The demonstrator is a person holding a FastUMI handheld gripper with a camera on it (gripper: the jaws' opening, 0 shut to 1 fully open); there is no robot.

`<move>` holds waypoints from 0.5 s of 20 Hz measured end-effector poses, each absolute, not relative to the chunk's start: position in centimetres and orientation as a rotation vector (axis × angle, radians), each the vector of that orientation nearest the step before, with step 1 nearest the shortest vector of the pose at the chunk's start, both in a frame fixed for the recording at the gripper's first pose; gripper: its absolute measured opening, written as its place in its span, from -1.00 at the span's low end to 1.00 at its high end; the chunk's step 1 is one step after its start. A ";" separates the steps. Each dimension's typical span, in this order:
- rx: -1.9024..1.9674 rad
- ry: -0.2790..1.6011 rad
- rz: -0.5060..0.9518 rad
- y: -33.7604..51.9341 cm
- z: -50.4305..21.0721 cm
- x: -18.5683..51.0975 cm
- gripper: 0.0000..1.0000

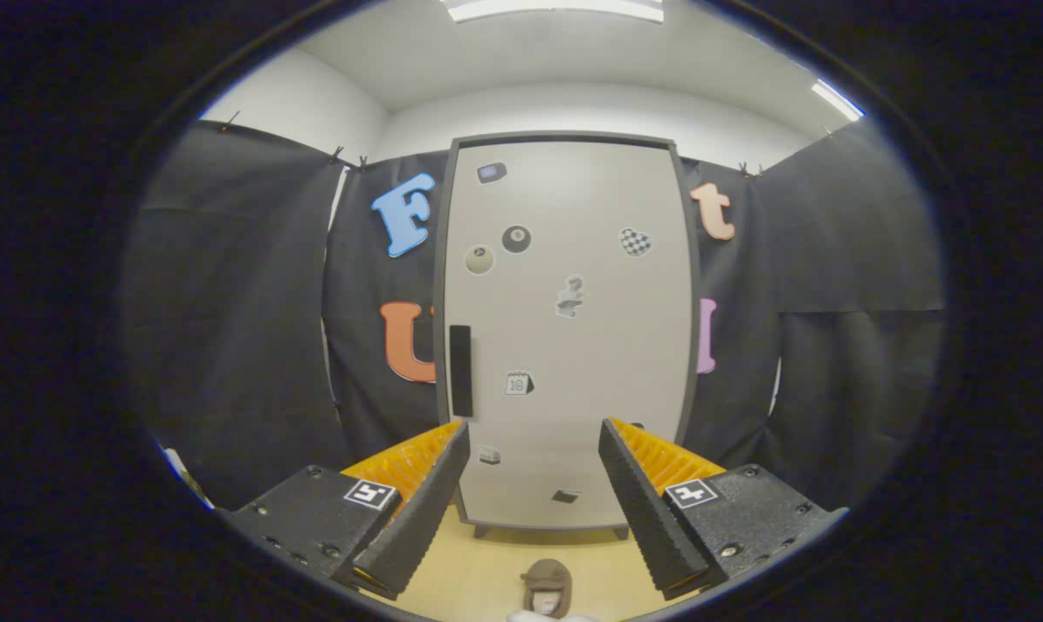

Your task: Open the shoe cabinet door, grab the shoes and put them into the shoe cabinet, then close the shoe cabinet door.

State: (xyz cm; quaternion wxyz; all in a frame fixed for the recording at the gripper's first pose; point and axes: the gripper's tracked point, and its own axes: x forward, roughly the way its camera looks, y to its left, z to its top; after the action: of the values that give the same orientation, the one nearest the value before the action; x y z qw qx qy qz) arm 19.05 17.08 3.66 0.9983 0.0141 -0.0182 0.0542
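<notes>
Gripper (534, 432) held level, facing the shoe cabinet (569, 328) head-on. Fingers spread wide, nothing between them but open air and the lower part of the cabinet door beyond.

Cabinet stands at 12 o'clock from the fingers, well beyond the tips, against the black cloth wall. Door shut, pale, in a dark frame. Dark vertical handle (461, 371) on the door's left edge, at about 11 o'clock from the fingers, above the left fingertip. Stickers scattered across the door: two billiard balls (516, 239) at the upper left, a checkered heart (634, 242) at the upper right, a calendar sticker (518, 383) lower down. Short feet show under the cabinet on the light wooden floor (486, 574).

Shoe (547, 587) on the floor at 6 o'clock, brown, low between the finger bases, well short of the cabinet. Its full shape is cut off, so cannot tell more.
</notes>
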 end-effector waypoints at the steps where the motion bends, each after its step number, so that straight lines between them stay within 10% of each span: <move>1: 0.035 -0.045 0.127 18.5 4.2 21.0 0.97; 10: 0.031 0.021 0.142 24.7 4.2 35.6 0.91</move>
State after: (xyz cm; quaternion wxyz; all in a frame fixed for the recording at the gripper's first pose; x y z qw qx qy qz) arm 35.55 24.74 4.22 0.9973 0.0154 0.0107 0.0707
